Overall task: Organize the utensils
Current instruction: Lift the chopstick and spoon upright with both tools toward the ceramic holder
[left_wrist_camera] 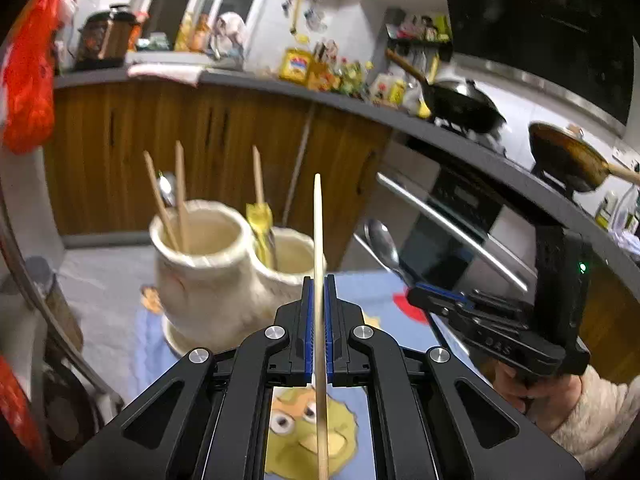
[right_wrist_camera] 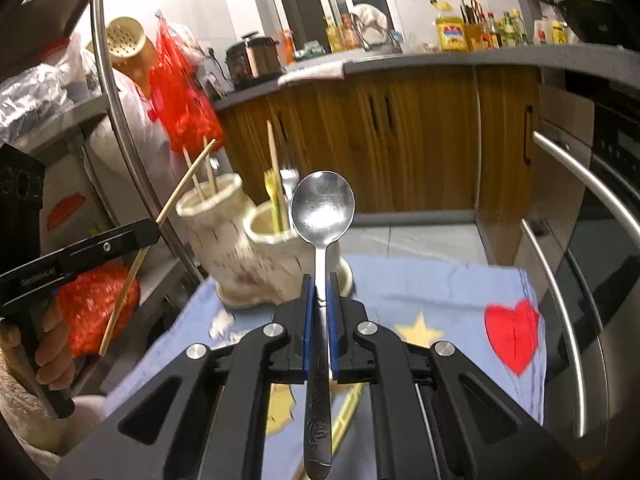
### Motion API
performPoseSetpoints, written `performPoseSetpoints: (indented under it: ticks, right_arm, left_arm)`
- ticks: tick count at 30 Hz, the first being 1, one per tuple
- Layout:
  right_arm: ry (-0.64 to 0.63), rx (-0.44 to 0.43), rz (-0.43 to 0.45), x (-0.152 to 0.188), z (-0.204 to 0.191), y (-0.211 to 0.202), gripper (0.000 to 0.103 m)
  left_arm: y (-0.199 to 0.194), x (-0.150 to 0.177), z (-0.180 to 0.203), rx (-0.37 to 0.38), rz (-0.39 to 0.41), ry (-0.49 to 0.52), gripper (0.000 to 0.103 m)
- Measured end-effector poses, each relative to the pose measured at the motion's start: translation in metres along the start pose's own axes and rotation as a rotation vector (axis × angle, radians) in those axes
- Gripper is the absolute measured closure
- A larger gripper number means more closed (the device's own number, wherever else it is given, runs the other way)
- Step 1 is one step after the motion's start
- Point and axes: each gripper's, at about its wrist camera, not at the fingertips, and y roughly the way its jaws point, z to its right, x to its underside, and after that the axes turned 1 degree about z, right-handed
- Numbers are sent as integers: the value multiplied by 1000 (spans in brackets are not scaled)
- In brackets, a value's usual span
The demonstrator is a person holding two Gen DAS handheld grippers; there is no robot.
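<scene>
Left gripper [left_wrist_camera: 319, 284] clamped on a wooden chopstick [left_wrist_camera: 318, 216], held upright above the patterned blue cloth [left_wrist_camera: 372, 292]. Right gripper [right_wrist_camera: 319, 284] clamped on a steel spoon [right_wrist_camera: 322, 204], bowl upward. Beyond both, on the cloth, a twin-cup ceramic utensil holder [left_wrist_camera: 208, 280] contains chopsticks and cutlery. Wooden cabinets [right_wrist_camera: 420, 136] stand behind.

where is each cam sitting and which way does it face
Left wrist: on the left gripper, facing the twin-cup holder and counter; shows its fingers clamping a chopstick, plus the right hand.
Right wrist: on the right gripper, facing the same holder; shows its fingers clamping a spoon, plus the left hand.
Shared: holder, blue cloth, cabinets.
</scene>
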Motion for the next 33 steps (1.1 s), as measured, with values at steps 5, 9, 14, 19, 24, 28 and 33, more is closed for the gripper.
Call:
performPoseSetpoints:
  ticks: [5, 9, 14, 19, 24, 28, 33]
  right_arm:
    - [10, -45, 64, -30, -6, 8, 97]
    - [39, -107, 100, -50, -7, 24, 97]
    - [98, -140, 152, -73, -5, 50, 97]
    - [144, -142, 212, -84, -3, 73, 97]
    - [164, -128, 263, -88, -3, 95, 97]
    - [155, -127, 303, -87, -8, 106, 96]
    - [136, -97, 344, -80, -12, 113, 97]
  left_arm:
    - [-5, -31, -16, -25, 105, -13, 98]
    - [1, -52, -36, -38, 164, -38, 98]
    - [15, -73, -51, -77, 234, -34, 98]
    - [35, -82, -62, -95, 284, -57, 98]
    - [56, -80, -63, -147, 306, -29, 98]
    - [64, -72, -58, -177, 334, 20, 98]
    - [71, -66, -56, -218, 372, 55, 98]
